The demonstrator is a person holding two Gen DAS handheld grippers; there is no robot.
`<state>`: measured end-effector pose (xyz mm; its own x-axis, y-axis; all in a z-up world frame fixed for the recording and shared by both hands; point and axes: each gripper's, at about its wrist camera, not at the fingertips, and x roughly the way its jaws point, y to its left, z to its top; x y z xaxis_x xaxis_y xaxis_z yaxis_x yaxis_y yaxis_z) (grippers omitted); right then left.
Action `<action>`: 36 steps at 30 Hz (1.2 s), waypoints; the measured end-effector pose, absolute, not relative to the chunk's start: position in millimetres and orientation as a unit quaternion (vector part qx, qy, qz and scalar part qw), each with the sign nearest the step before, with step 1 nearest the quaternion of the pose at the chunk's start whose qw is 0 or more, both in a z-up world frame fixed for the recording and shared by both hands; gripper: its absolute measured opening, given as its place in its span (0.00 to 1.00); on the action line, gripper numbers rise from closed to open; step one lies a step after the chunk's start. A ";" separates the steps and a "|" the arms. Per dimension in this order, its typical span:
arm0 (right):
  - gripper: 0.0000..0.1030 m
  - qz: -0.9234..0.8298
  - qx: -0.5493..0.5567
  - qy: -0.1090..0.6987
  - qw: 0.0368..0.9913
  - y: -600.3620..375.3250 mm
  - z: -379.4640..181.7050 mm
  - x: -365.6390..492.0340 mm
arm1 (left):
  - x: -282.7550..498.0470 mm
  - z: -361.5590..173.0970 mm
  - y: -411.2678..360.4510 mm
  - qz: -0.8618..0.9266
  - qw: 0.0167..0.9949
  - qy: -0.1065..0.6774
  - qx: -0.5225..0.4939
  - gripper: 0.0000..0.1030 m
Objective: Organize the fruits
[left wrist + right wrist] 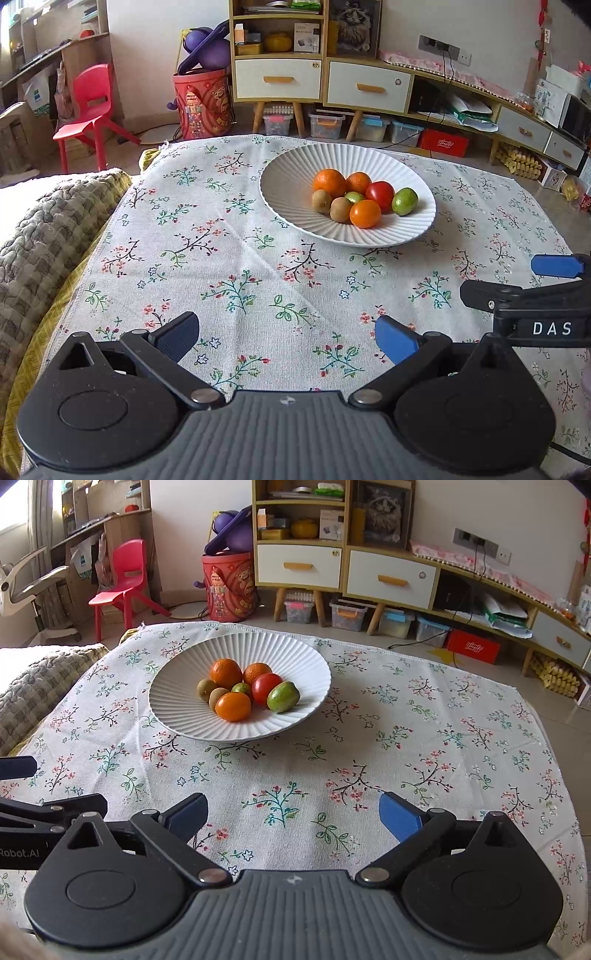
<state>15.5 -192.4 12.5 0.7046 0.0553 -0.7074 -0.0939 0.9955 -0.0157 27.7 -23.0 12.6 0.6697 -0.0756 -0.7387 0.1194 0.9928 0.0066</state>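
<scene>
Both grippers, the left gripper (288, 341) and the right gripper (293, 818), hang low over the floral tablecloth (229, 258) with jaws spread wide and nothing between them. Ahead, the ribbed white plate (184, 716) holds all the fruit bunched together: three oranges (233, 706), two kiwis (218, 698), two green fruits (283, 696) and one red tomato (266, 687). Nothing lies between the grippers and the plate but bare cloth; a red chair (125, 579) stands beyond the table.

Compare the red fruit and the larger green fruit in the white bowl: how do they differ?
The red fruit is glossy, round and sits toward the pile's middle; the green fruit is duller, more oval and lies at the pile's right edge. They touch, and both rest in the white bowl.
</scene>
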 end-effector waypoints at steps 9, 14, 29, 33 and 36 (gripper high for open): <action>0.98 0.038 -0.041 0.381 0.923 -184.3 13.0 14.0 | 26.4 12.6 -22.2 -0.037 0.908 0.417 0.027 0.89; 0.99 0.038 -0.030 0.385 0.922 -185.2 15.7 16.6 | 24.6 16.0 -24.9 -0.040 0.909 0.413 0.029 0.89; 0.99 0.034 -0.033 0.390 0.920 -181.1 14.1 16.6 | 24.5 17.1 -25.3 -0.039 0.910 0.412 0.032 0.89; 0.99 0.036 -0.035 0.390 0.920 -180.2 14.4 15.5 | 24.6 16.8 -25.0 -0.037 0.910 0.412 0.033 0.89; 0.99 0.034 -0.033 0.390 0.920 -180.9 14.9 16.3 | 24.6 16.8 -24.7 -0.037 0.910 0.412 0.034 0.89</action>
